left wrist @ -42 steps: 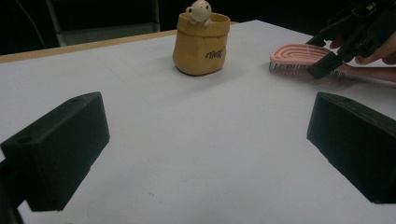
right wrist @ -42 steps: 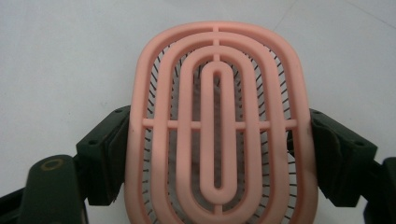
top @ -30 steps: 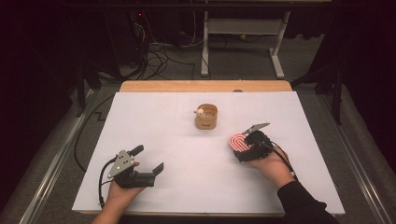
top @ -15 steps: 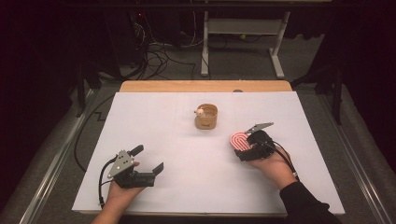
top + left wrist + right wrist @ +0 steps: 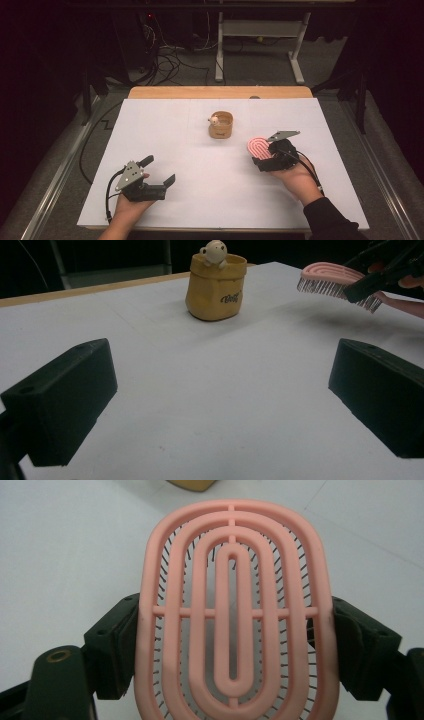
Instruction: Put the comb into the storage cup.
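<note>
A pink oval hairbrush (image 5: 258, 146) (image 5: 235, 625) with vented ribs and dark bristles is held above the white table, bristles down, by my right gripper (image 5: 267, 154) (image 5: 235, 645), whose jaws press on its two long sides. In the left gripper view the hairbrush (image 5: 337, 284) hangs at the upper right. A tan fabric pot (image 5: 221, 125) (image 5: 216, 286) with a small bear figure (image 5: 214, 252) at its rim stands upright at the table's middle, left of and beyond the brush. My left gripper (image 5: 158, 170) (image 5: 220, 405) rests open near the front left, nothing between its jaws.
A white sheet (image 5: 200, 165) covers the table, with a wooden edge (image 5: 220, 92) along the far side. Cables and a metal stand (image 5: 260, 30) lie on the floor beyond. Metal rails (image 5: 60, 175) run along both sides.
My right gripper has drifted slightly toward the front with the hairbrush in it. The left gripper and the pot have stayed put.
</note>
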